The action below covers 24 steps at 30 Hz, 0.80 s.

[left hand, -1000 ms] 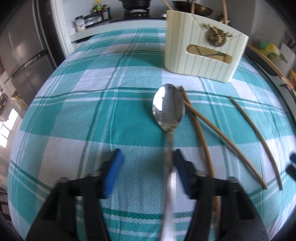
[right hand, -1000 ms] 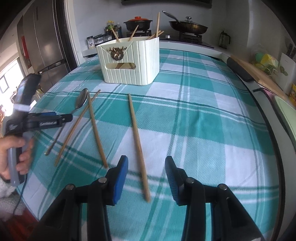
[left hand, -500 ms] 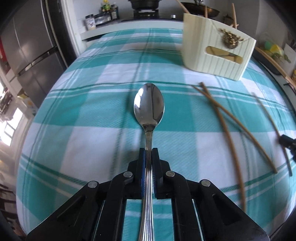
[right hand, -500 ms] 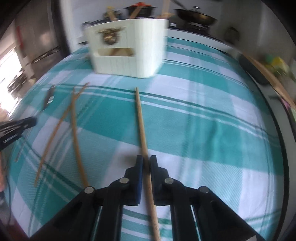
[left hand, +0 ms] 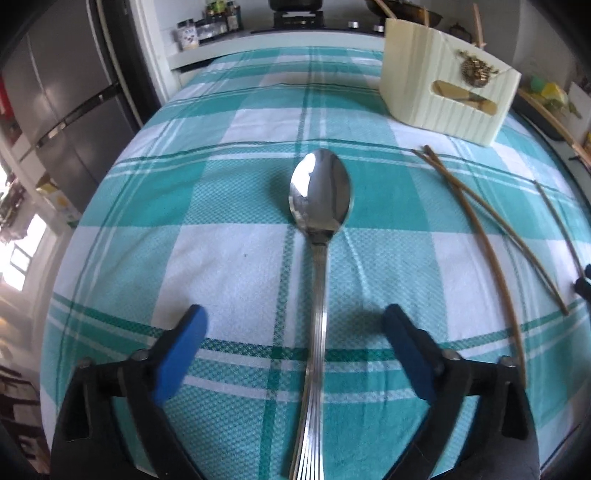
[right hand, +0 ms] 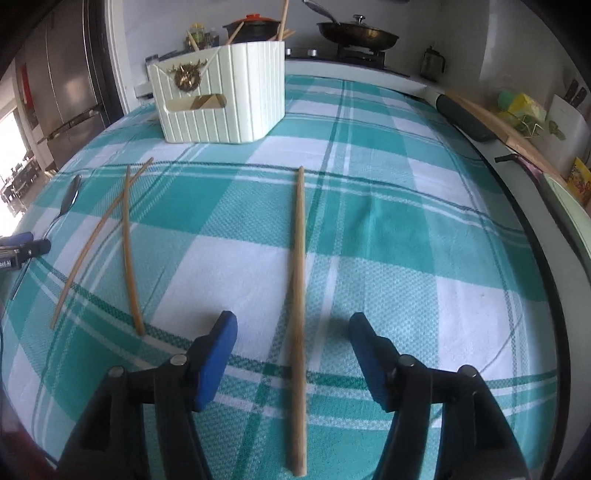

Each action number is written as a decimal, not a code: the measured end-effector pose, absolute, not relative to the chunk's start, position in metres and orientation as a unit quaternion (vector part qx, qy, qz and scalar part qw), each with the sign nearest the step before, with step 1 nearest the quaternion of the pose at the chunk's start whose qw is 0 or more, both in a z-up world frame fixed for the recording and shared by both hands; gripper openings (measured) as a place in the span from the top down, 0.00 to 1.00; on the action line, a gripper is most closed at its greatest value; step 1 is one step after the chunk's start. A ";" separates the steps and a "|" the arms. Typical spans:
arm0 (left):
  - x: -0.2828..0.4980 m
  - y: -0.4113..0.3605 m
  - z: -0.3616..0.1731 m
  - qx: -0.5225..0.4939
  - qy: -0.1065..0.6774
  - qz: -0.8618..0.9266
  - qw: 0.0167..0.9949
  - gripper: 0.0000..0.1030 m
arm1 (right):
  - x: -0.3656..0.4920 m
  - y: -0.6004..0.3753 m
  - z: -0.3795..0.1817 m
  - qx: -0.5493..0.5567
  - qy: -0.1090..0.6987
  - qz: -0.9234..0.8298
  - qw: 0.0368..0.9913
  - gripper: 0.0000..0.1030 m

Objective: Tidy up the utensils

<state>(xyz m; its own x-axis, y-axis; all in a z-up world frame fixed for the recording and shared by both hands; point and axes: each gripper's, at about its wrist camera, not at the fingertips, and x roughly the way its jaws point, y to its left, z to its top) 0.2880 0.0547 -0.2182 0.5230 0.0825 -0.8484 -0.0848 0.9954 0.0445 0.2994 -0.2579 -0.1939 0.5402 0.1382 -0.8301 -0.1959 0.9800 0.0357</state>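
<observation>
Spoon [left hand: 320, 206] handle end cut off below; holder [right hand: 221, 96] contents mostly hidden.

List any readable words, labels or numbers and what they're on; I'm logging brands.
None reads whole.
White print on the left gripper body, cut off at the frame edge: illegible.
Labels on the jars by the stove: too small.
Yellow packet: blurred.

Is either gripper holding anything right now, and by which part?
Nothing held. Left gripper just opened around the spoon handle; right gripper around the chopstick.
</observation>
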 end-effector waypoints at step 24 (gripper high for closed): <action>0.286 0.064 -0.222 -0.020 0.466 0.040 0.883 0.00 | 0.298 -0.255 -0.196 -0.031 0.453 0.086 0.887 0.36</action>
<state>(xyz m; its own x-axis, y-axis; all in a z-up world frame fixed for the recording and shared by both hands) 0.2861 0.0640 -0.2222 0.5617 0.0525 -0.8256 -0.0900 0.9959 0.0022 0.2983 -0.2552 -0.1956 0.5751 0.1235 -0.8087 -0.1803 0.9834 0.0220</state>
